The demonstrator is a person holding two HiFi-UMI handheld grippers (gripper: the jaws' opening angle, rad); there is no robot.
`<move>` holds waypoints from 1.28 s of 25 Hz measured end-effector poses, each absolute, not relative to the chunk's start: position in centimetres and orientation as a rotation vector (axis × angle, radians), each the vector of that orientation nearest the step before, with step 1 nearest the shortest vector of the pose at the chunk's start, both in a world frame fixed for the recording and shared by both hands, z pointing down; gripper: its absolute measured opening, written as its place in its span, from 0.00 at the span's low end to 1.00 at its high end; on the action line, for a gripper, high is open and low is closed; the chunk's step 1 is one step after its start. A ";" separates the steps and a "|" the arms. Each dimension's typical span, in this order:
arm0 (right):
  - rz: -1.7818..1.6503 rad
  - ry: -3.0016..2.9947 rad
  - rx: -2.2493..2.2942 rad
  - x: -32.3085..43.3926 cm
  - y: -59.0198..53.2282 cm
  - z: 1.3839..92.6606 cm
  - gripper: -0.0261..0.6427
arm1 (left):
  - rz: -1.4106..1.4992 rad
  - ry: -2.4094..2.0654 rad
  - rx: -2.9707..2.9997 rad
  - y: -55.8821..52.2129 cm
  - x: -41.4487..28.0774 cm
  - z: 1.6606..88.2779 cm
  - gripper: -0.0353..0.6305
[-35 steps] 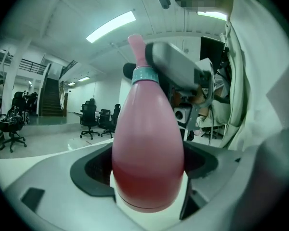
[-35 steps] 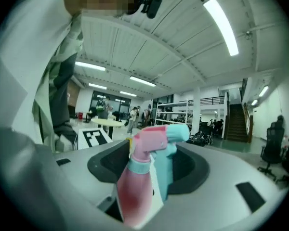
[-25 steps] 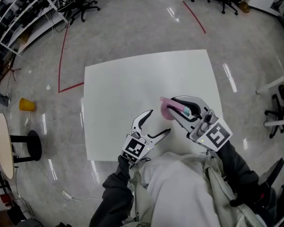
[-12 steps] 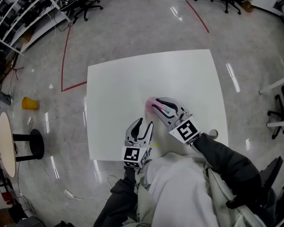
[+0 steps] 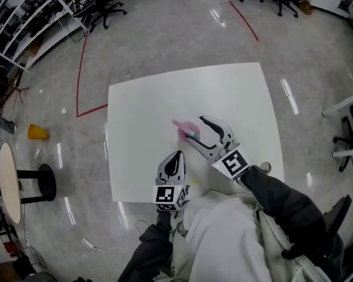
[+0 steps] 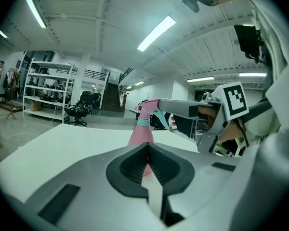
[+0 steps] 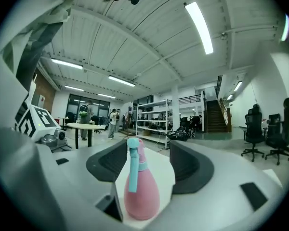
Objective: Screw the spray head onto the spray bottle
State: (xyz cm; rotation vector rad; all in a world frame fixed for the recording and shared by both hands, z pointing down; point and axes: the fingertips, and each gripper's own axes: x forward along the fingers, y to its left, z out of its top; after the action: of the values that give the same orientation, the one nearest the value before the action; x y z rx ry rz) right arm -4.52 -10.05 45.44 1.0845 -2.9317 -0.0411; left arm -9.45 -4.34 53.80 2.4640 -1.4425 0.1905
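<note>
Head view: the white table (image 5: 165, 96) fills the middle, and the pink spray bottle (image 5: 187, 130) stands upright on it, a little toward 6 o'clock of centre.
Spray head: the spray head (image 7: 133, 161) sits on top of the bottle, teal collar and trigger showing.
Right gripper: the right gripper (image 5: 195, 128) reaches in from 4 o'clock. Its jaws are opening, one on each side of the bottle, pads clear of it.
Left gripper: the left gripper (image 5: 176, 157) waits at 7 o'clock of the bottle, near the table's 6 o'clock edge, jaws pressed together on nothing.
Left gripper view: the bottle shows straight ahead at 12 o'clock, apart from the tips.
</note>
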 end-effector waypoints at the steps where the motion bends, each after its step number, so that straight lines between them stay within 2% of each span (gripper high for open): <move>1: -0.044 -2.929 1.100 -3.9 -9.9 45.2 0.42 | 0.186 -1.442 2.459 -4.2 -9.5 53.9 0.06; 7: 0.084 -2.819 1.219 2.1 -8.3 47.6 0.41 | 0.145 -1.455 2.395 -3.9 -10.9 54.7 0.06; 8: 0.120 -2.794 1.233 3.0 -7.9 48.4 0.39 | 0.137 -1.456 2.379 -3.8 -11.1 54.9 0.06; 10: 0.194 -2.748 1.242 4.1 -7.0 50.4 0.27 | 0.126 -1.456 2.353 -3.8 -11.4 55.2 0.06; 12: 0.252 -2.702 1.260 4.8 -6.5 52.0 0.07 | 0.129 -1.452 2.342 -3.7 -11.3 55.3 0.06; 13: 0.263 -2.676 1.280 5.0 -6.3 52.5 0.03 | 0.134 -1.449 2.342 -3.6 -11.2 55.2 0.06; 32: 0.230 -2.632 1.195 3.0 -4.3 55.1 0.03 | 0.185 -1.411 2.317 -2.7 -9.6 56.4 0.06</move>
State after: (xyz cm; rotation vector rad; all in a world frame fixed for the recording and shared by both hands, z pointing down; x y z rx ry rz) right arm 2.98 -4.28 55.06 1.1948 -2.6321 0.2297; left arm -9.58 -2.68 56.42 2.3168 -1.4112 0.1853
